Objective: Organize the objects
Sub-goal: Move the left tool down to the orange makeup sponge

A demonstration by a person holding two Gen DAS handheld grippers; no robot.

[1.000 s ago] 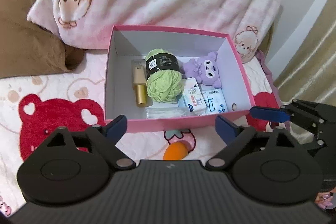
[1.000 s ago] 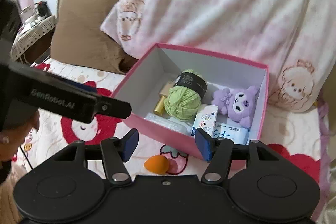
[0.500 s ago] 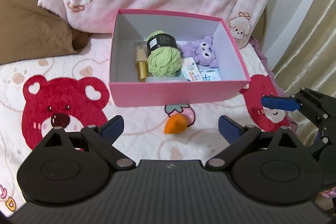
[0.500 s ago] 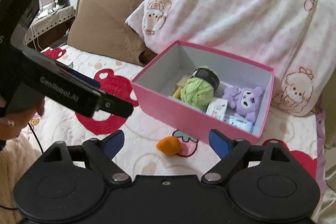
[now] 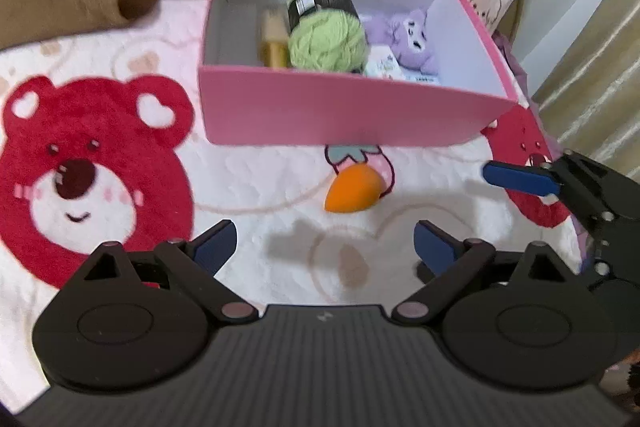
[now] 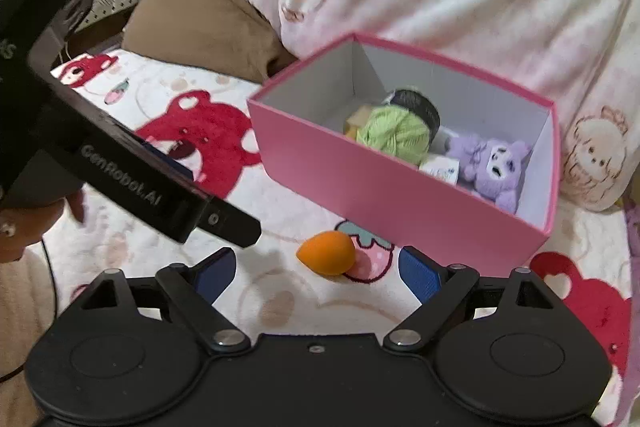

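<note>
Bed with bear-print blanket (image 5: 248, 187), pink box (image 5: 340, 111), pillows behind.
You angle both grippers down: left gripper (image 5: 324, 241) and right gripper (image 6: 316, 269) both wide, empty; orange sponge (image 6: 326, 253) lies just before the box, between right pads.

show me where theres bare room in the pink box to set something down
The left end of the pink box is bare floor, between its left wall and the gold tube. The rest is crowded: green yarn, purple plush, small packets.
</note>
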